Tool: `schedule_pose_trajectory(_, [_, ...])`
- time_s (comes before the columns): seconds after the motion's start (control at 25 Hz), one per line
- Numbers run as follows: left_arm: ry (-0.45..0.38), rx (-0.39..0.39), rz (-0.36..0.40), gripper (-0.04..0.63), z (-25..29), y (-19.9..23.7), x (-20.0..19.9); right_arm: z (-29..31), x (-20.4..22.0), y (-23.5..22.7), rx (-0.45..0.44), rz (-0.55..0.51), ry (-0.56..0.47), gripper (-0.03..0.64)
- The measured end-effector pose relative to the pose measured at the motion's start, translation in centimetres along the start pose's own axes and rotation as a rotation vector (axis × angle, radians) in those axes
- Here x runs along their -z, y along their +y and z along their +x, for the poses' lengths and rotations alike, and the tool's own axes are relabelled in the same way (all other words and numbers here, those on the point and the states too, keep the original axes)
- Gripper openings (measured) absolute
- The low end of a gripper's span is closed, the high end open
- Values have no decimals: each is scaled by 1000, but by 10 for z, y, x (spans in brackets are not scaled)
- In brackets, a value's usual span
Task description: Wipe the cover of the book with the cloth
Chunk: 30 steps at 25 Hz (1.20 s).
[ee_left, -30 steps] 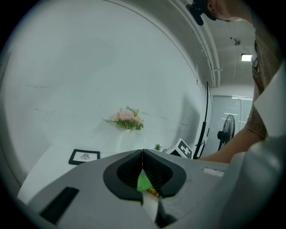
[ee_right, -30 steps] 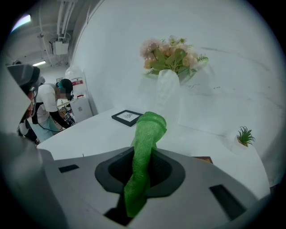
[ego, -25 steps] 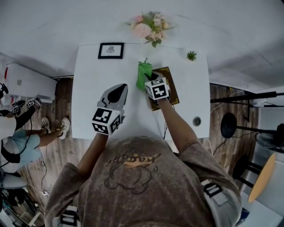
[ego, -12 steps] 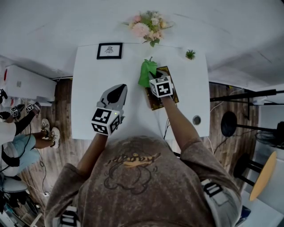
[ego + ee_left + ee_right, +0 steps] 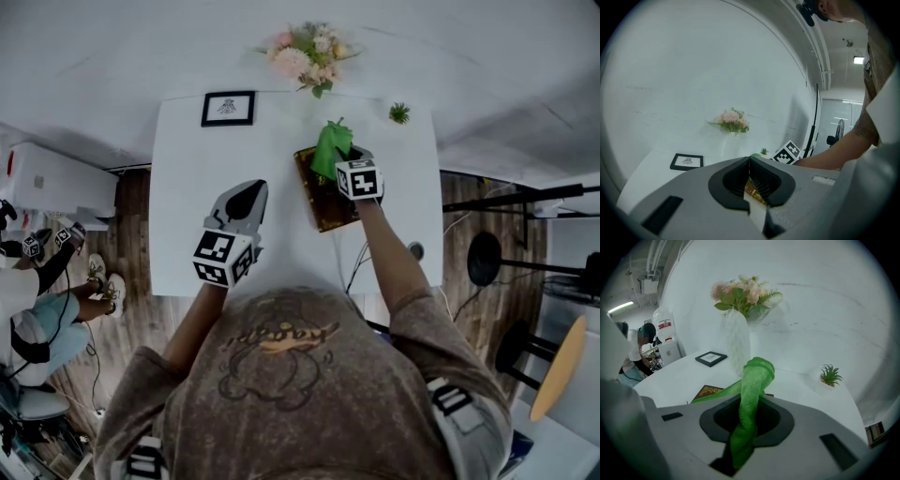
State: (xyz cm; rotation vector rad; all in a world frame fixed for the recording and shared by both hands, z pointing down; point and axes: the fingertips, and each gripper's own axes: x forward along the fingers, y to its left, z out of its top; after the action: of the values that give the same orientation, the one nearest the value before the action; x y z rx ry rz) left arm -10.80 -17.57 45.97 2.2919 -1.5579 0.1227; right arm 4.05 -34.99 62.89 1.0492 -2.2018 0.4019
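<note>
Two hand-held grippers work over one white table.

Right gripper: jaws clamped on a green cloth. The cloth rises ahead of them in a twisted roll, with one tail trailing down toward the book.

Left gripper: jaws pressed together with nothing between them. It hangs over bare table to the left of the book, apart from it.

Book: dark cover with gold ornament, lying flat on the table's right half. The cloth is bunched above its far end.

Step in hand, as judged: a wiping pass at the far end of the cover.

Next move, as judged: bring the cloth flat onto the cover and draw it across. The book is unbraced and may slide.

Head view only: the book's full outline, and the left gripper's separation from it.

Right gripper view only: the white vase beneath the flowers, and the cloth's pinch point.

Left gripper view only: its own closed jaw tips.
</note>
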Motion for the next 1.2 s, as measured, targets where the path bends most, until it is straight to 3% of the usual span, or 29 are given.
schedule_pose_trajectory(0.48, [3, 6, -4, 5, 1, -3, 3, -24, 7, -50, 93, 46, -30, 66])
schedule_pose_trajectory(0.6, [0, 10, -7, 5, 1, -4, 2, -33, 8, -51, 82, 69, -49, 64])
schedule_pose_trajectory(1.2, [-2, 21, -12, 5, -1, -15, 3, -63, -9, 73, -134, -31, -120, 64])
